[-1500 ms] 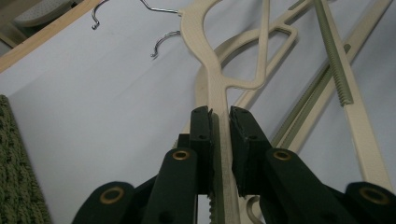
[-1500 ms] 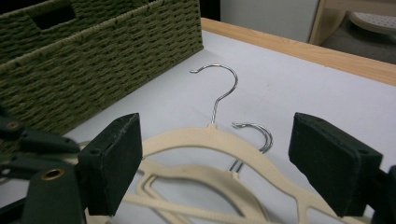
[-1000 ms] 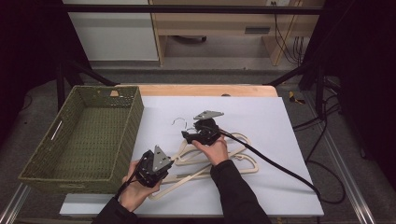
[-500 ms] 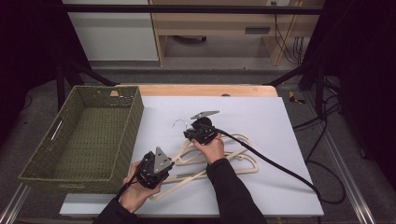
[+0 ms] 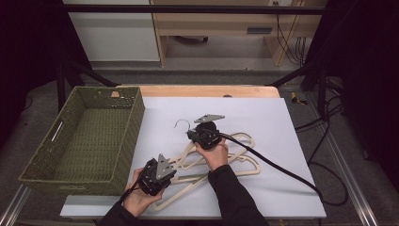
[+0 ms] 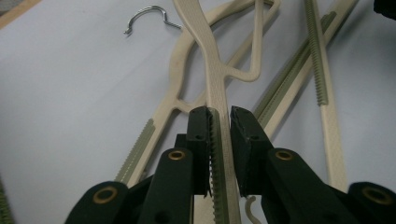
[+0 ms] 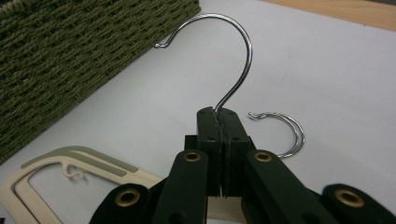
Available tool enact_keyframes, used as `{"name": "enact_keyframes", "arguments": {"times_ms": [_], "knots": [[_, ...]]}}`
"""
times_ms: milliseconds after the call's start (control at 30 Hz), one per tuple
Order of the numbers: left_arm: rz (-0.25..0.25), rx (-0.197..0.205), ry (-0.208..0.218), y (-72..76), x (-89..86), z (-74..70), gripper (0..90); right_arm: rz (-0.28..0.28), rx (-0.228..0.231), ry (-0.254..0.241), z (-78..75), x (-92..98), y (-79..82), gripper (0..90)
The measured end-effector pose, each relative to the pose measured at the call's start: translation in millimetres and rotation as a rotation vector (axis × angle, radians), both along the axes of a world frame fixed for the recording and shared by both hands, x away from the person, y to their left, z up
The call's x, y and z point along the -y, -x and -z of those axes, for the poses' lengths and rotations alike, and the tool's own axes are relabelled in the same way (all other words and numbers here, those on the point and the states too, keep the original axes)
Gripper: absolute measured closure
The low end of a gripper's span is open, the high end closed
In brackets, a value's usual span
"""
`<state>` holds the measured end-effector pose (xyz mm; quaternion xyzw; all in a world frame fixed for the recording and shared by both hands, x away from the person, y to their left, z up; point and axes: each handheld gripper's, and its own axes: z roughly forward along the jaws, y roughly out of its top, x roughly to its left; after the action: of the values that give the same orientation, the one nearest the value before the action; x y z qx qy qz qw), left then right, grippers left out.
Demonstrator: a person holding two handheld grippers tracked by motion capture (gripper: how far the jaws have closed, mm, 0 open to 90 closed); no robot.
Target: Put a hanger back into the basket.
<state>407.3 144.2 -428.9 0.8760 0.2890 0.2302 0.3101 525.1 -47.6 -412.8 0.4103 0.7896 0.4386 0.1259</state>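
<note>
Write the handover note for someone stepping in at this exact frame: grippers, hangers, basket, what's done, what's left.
Left gripper: jaws clamped on the arm of a cream hanger.
Right gripper: jaws have just closed on the stem of that hanger's metal hook.
Hangers: a pile of cream ones lies on the white mat, right of the green basket; more hooks lie behind.
Done: top hanger gripped at both ends.
Left: probably lift it clear; nothing is in the basket yet.

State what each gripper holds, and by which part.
Right gripper: the metal hook of a hanger, clamped at its stem. Left gripper: a cream hanger, by one ribbed arm.
</note>
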Motion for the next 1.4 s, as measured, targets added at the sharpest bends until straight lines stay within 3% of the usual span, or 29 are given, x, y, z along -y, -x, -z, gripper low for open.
{"name": "enact_keyframes", "arguments": {"times_ms": [33, 67, 133, 167, 200, 267, 333, 400, 500, 667, 700, 767, 933, 1000, 1133, 1333, 1400], "knots": [[0.012, 0.001, 0.004, -1.3, -0.8, 0.0, 71.4, -0.003, 0.009, -0.004, -0.3, 1.0, 2.2, 89.8], [0.011, -0.013, 0.076, -3.7, -0.7, -0.3, 63.2, -0.007, 0.019, -0.008, -0.7, 2.1, 4.6, 89.8], [0.007, -0.025, 0.139, -9.4, -0.6, -3.0, 48.8, -0.017, 0.053, -0.003, -1.3, 4.7, 9.8, 89.8], [0.008, -0.035, 0.165, -12.8, -0.1, -4.8, 41.3, -0.019, 0.058, -0.014, -1.9, 5.9, 12.4, 89.8], [0.008, -0.035, 0.165, -12.8, -0.1, -4.8, 36.0, -0.019, 0.058, -0.014, -1.9, 5.9, 12.4, 89.8], [0.023, -0.045, 0.219, -22.7, 2.8, -6.9, 32.3, -0.035, 0.088, -0.040, -4.5, 10.4, 19.8, 89.8], [0.010, -0.044, 0.227, -28.0, 6.5, -7.0, 31.3, -0.054, 0.111, -0.045, -6.4, 14.4, 24.6, 89.7], [0.025, -0.067, 0.240, -30.7, 9.0, -7.0, 39.5, -0.063, 0.121, -0.053, -7.9, 17.2, 28.9, 89.7], [0.026, -0.054, 0.246, -36.2, 20.1, -8.7, 39.0, -0.068, 0.137, -0.063, -10.0, 21.2, 33.8, 89.7], [0.014, -0.075, 0.286, -40.6, 32.8, -10.2, 43.0, -0.077, 0.153, -0.072, -12.6, 26.6, 39.7, 89.7], [0.010, -0.089, 0.302, -41.5, 34.3, -9.4, 45.5, -0.077, 0.159, -0.074, -13.0, 27.3, 40.3, 89.7], [0.021, -0.113, 0.318, -43.0, 36.4, -7.8, 60.5, -0.083, 0.165, -0.072, -14.0, 29.2, 42.4, 89.7], [0.026, -0.129, 0.334, -41.2, 40.5, -6.4, 77.2, -0.090, 0.179, -0.058, -16.5, 31.6, 47.7, 89.5], [0.023, -0.127, 0.332, -40.4, 41.0, -7.0, 77.5, -0.084, 0.180, -0.059, -16.8, 31.5, 48.4, 89.4], [0.013, -0.150, 0.372, -36.8, 40.5, -10.0, 80.5, -0.099, 0.189, -0.081, -20.1, 37.6, 54.0, 88.4], [0.025, -0.145, 0.396, -26.7, 44.9, -15.3, 84.0, -0.115, 0.223, -0.108, -29.6, 52.4, 68.1, 75.6], [0.037, -0.150, 0.409, -22.7, 46.7, -17.6, 84.9, -0.127, 0.225, -0.121, -33.3, 64.8, 78.6, 65.8]]}}
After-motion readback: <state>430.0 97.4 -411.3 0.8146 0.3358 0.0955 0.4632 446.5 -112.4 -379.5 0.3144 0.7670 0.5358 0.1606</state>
